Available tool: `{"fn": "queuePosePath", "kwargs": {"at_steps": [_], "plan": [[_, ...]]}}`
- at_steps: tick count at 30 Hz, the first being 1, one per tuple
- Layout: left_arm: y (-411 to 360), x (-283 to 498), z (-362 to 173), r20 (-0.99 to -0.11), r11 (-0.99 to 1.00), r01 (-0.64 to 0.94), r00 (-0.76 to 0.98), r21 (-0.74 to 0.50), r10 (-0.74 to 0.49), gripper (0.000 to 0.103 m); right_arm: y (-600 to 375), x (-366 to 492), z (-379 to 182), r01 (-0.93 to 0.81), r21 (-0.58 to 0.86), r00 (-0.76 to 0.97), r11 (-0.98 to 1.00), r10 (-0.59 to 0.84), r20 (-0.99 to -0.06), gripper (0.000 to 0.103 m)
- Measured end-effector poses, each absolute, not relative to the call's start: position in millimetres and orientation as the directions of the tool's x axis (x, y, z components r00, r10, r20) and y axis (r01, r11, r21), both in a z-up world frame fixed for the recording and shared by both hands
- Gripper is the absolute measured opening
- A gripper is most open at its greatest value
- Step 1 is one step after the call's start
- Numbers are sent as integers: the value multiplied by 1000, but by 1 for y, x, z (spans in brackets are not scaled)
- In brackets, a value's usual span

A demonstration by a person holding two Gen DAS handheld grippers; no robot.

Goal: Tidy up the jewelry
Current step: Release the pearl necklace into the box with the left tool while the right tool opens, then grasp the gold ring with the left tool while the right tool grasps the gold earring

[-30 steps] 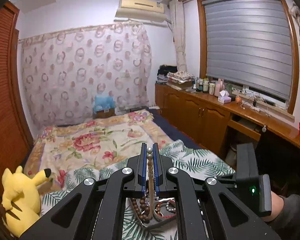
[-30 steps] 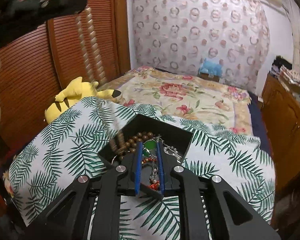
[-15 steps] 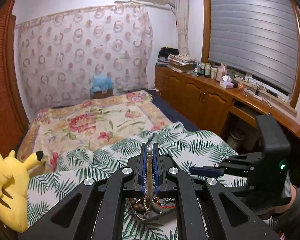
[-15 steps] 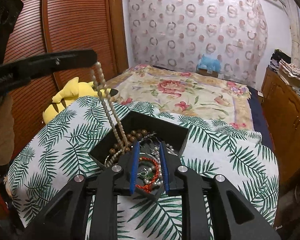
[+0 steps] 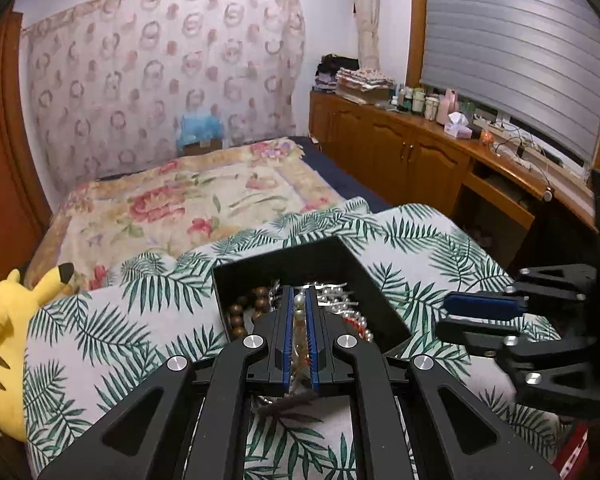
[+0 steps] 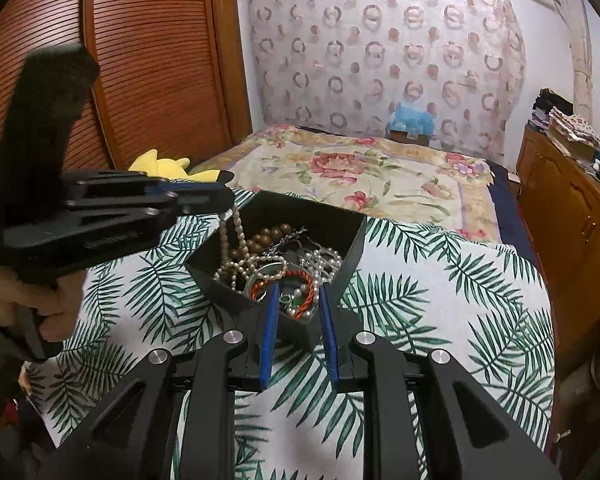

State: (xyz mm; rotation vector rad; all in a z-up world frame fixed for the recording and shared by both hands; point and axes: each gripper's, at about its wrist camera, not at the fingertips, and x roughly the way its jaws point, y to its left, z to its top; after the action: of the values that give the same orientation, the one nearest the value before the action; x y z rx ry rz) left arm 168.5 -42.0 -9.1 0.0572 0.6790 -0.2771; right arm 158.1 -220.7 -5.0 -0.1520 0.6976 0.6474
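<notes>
A black box (image 6: 312, 209) (image 5: 280, 257) sits on the palm-leaf cloth (image 6: 420, 300), holding brown wooden beads (image 6: 272, 234), a red coral bracelet (image 6: 302, 280) and pearl strands (image 6: 326, 258). My left gripper (image 5: 299, 292) (image 6: 225, 197) is shut on a cream bead necklace (image 5: 299, 302) (image 6: 237, 240). It hangs from the tips over the box's left side, its lower end piled inside. My right gripper (image 6: 299, 291) (image 5: 446, 315) stands open just over the box's near corner. Its fingers straddle that corner and hold nothing.
A yellow plush toy (image 5: 4, 320) (image 6: 168, 168) lies at the bed's left edge by the slatted wooden wardrobe (image 6: 148, 80). A floral bedspread (image 5: 188, 200) covers the far bed. Wooden cabinets (image 5: 400, 156) with bottles line the right wall. A hand (image 6: 28, 300) holds the left gripper's handle.
The left gripper has come down with the necklace, whose lower part now rests in the box. The right gripper's jaws have widened and it has drawn back toward the box's near corner.
</notes>
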Motion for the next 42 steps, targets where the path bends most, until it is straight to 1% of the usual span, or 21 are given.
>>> {"fn": "queuePosePath", "kwargs": {"at_steps": [5,6,7,8,9,11,13,14,16,19,21,27,30,36,42], "plan": [[-41,166,-16,-641,963,267,734,-31,-224,5,-224,143,-8,-602,80,584,795,506,-635,22],[-41,166,-17,-644,963,266,732,-31,-223,10,-224,140,-9,-603,79,584,794,507,-634,22],[-42,165,-17,-646,964,265,731,-31,-222,24,-224,136,-10,-606,78,583,792,509,-633,22],[-42,164,-18,-646,964,263,731,-29,-219,33,-224,133,-12,-608,78,582,790,510,-634,22],[-42,160,-19,-644,965,259,734,-24,-214,46,-225,129,-14,-610,79,579,788,512,-635,22],[-41,152,-21,-642,966,258,739,-12,-205,53,-226,120,-18,-613,80,574,786,513,-638,22],[-38,144,-24,-642,967,255,740,-9,-201,68,-226,109,-24,-619,83,566,781,516,-643,23],[-35,137,-26,-642,968,251,740,-13,-200,71,-227,103,-27,-622,81,561,778,516,-647,23],[-29,126,-30,-645,969,245,738,-21,-201,79,-228,92,-33,-626,75,557,776,513,-653,33],[-20,109,-40,-663,972,234,724,-25,-191,83,-229,80,-39,-629,67,553,775,506,-662,35],[-14,99,-47,-674,974,225,716,-23,-181,84,-232,73,-44,-633,70,544,771,506,-669,35],[-5,70,-67,-706,972,231,679,-51,-199,84,-235,55,-65,-648,53,505,759,481,-717,35],[-6,60,-74,-716,971,237,672,-36,-190,84,-231,49,-73,-661,50,479,749,473,-739,35],[-10,45,-82,-726,963,267,653,-43,-213,84,-224,46,-81,-679,36,459,733,461,-759,35],[-15,44,-86,-734,960,275,643,-47,-220,84,-216,47,-87,-676,-6,475,737,429,-769,35]]}}
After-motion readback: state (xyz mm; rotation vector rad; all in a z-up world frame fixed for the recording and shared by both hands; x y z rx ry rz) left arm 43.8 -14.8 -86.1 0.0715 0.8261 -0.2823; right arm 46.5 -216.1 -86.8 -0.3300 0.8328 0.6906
